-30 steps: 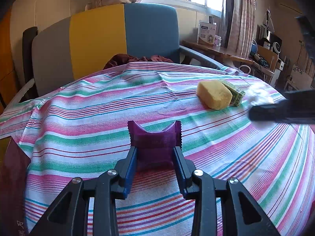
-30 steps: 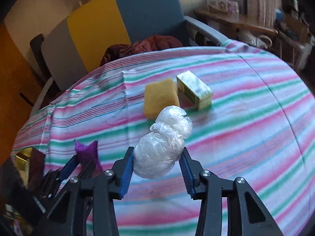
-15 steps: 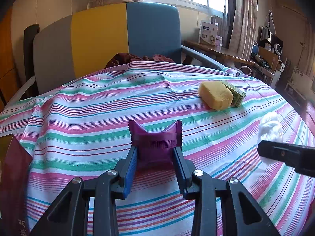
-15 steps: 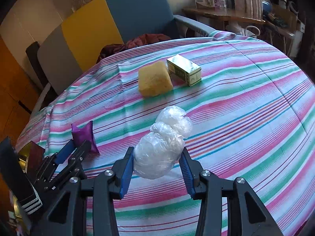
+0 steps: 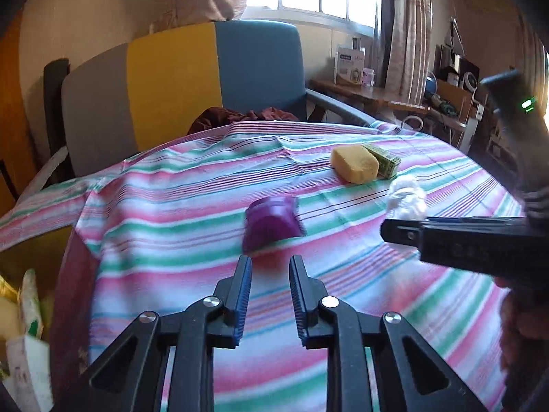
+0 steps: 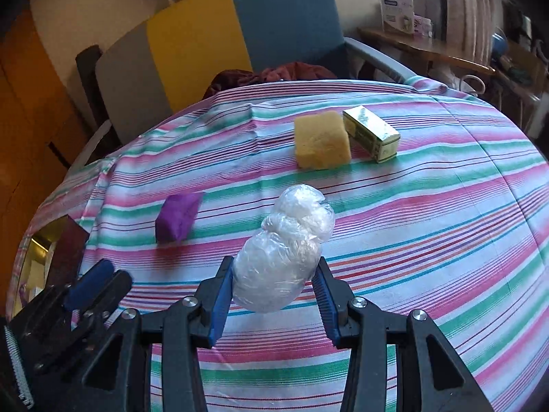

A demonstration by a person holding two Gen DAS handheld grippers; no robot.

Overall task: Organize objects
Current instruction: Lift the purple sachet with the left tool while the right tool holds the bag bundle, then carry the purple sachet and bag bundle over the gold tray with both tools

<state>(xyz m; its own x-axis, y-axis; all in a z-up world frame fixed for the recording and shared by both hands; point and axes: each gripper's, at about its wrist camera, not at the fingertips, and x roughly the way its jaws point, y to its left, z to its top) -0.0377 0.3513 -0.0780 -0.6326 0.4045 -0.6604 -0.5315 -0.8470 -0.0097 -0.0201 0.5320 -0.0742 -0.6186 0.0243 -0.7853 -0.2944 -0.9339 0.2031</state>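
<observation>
A purple packet [image 5: 271,221] lies on the striped tablecloth [image 5: 178,206], just ahead of my left gripper [image 5: 269,269], which is empty with its jaws a narrow gap apart. The packet also shows in the right wrist view [image 6: 176,218]. My right gripper [image 6: 272,278] is shut on a clear plastic wrap bundle [image 6: 284,247] and holds it above the cloth. In the left wrist view the bundle [image 5: 406,197] shows at the right, above the right gripper's dark body. A yellow sponge [image 6: 320,140] and a green box [image 6: 372,134] sit side by side farther back.
A grey, yellow and blue chair [image 5: 178,79] with dark red clothing on its seat stands behind the table. A bag or bin with packets [image 5: 24,326] sits below the table's left edge. A cluttered desk [image 5: 394,96] is at the back right.
My left gripper has let go of the purple packet and drawn back; the packet now lies on the cloth. My right gripper, still holding the wrap bundle, has moved nearer the left one.
</observation>
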